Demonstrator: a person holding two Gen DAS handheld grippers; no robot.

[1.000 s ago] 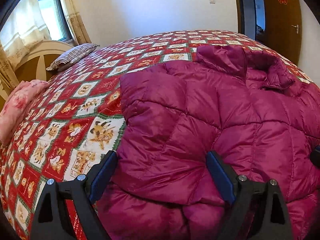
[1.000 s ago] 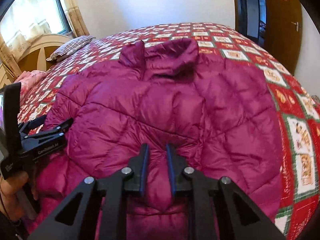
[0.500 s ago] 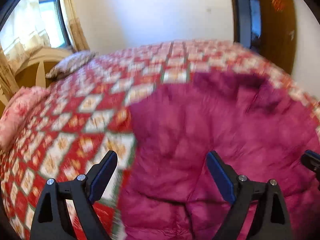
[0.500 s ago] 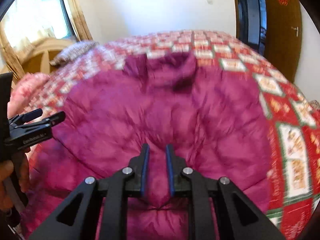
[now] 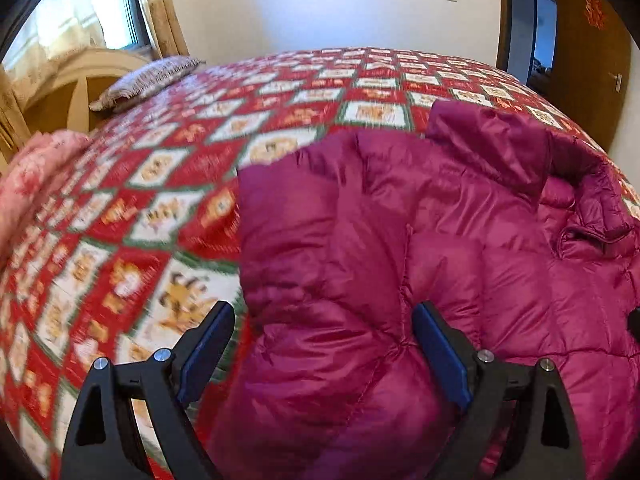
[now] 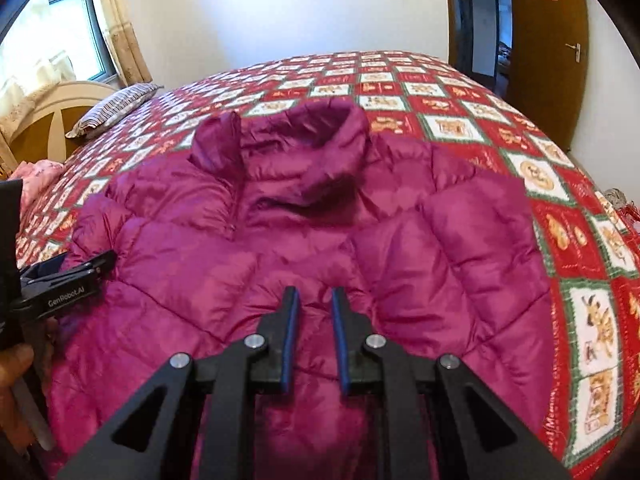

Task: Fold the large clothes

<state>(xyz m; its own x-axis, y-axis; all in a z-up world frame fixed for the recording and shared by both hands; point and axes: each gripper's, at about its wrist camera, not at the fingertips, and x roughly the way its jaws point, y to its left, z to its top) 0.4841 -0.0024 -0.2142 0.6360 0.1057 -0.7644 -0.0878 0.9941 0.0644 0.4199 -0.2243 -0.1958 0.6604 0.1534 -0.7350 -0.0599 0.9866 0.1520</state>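
magenta puffer jacket (image 6: 304,232) lies flat on the quilted bed (image 6: 560,184), collar away. right gripper (image 6: 314,340) pinches a hem fold, likely to carry it over. left gripper (image 5: 320,352) spread wide, straddling the sleeve edge, gripping nothing.

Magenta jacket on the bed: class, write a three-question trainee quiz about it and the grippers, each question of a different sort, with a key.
1. True or false: the jacket lies with its collar toward the far side of the bed.
2. Compare the left gripper and the right gripper. Whose jaws stand wider apart? A) left B) right C) equal
3. In a few words: what rests beside the headboard?

Key: 1 true; 2 A; 3 a striped pillow.
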